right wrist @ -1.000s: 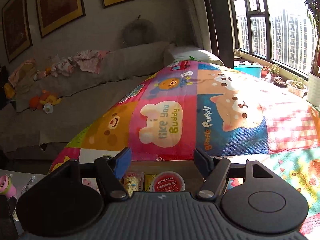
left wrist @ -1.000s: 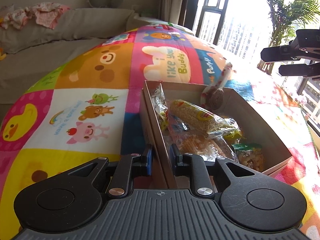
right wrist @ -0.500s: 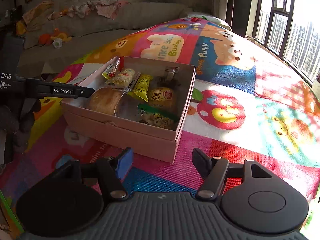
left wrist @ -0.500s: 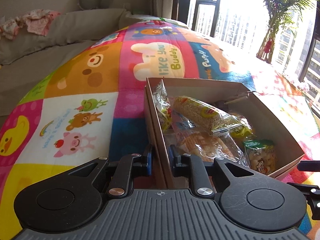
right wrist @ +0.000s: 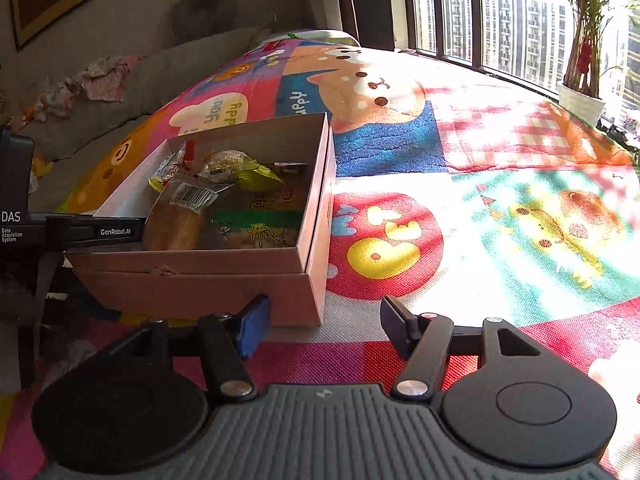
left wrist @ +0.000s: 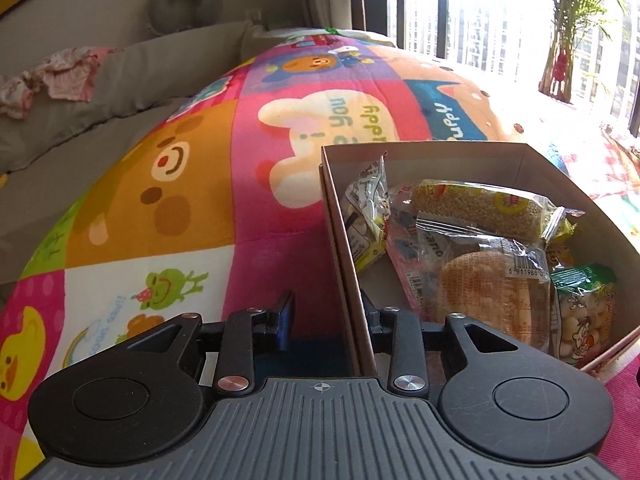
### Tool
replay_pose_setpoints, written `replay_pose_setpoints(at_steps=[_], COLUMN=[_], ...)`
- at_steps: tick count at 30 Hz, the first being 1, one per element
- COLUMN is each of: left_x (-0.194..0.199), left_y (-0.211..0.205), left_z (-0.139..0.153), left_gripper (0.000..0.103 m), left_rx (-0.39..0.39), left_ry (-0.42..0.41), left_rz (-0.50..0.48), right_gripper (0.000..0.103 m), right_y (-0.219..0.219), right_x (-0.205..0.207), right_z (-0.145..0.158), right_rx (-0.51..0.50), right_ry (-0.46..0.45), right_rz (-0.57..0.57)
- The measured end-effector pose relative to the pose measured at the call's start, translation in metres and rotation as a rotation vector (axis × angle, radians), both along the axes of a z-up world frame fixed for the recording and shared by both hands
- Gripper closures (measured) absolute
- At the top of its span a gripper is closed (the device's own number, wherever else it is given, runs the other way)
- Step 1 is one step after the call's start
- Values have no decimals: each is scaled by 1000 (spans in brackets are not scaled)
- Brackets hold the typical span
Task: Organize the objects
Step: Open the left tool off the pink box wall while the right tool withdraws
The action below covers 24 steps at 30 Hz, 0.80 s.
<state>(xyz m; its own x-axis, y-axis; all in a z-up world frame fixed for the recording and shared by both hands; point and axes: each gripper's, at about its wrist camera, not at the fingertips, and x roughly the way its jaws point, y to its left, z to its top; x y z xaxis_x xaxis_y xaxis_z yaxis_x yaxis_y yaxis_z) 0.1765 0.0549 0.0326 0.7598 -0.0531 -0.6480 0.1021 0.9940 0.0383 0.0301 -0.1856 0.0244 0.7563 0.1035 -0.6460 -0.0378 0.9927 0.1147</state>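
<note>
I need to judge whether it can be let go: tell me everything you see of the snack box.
The snack box is pale pink cardboard, rectangular, open-topped and seemingly nested in a second tray of the same card. It sits flat on the cartoon play mat, filled with wrapped snacks. The left tongs straddle its near wall, opening, the outer pad clear of it. The right tongs stand open just short of its corner.

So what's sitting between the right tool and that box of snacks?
Nothing but bare play mat; the right wrist view shows the right tool opening, empty, just short of the box.

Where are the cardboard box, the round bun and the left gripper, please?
cardboard box (left wrist: 420, 150): left wrist view, far wall's rim.
round bun (left wrist: 480, 288): left wrist view, wrapped top.
left gripper (left wrist: 330, 320): left wrist view, between fingertips.
</note>
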Motion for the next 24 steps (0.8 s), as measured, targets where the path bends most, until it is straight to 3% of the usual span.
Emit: replay_pose_setpoints(at_steps=[4,6,9,11,17,20,24], left_x=[-49,-82,-133,-166,-224,-227,-223], left_y=[9,12,11,7,-31,-48,-63], left_z=[18,32,48,49,9,-8,-25], left_gripper=[63,62,66,67,66,66,65], left_rx=[-58,-62,-52,-62,-98,-72,-46], left_ry=[-24,-80,-198,-228,-120,-102,-90], left_rz=[2,24,50,32,-67,-74,-52], right_gripper=[7,0,0,0,0,0,0], right_y=[-8,-9,-4,5,31,25,18], right_x=[-32,-51,-81,-99,-130,-127,-136], right_z=[1,1,-3,-6,-23,-24,-31], right_rx=[-10,-3,-20,-55,-182,-129,-100], right_ry=[-8,-9,-5,-4,21,43,-9], right_rz=[-21,-23,0,9,29,0,-35])
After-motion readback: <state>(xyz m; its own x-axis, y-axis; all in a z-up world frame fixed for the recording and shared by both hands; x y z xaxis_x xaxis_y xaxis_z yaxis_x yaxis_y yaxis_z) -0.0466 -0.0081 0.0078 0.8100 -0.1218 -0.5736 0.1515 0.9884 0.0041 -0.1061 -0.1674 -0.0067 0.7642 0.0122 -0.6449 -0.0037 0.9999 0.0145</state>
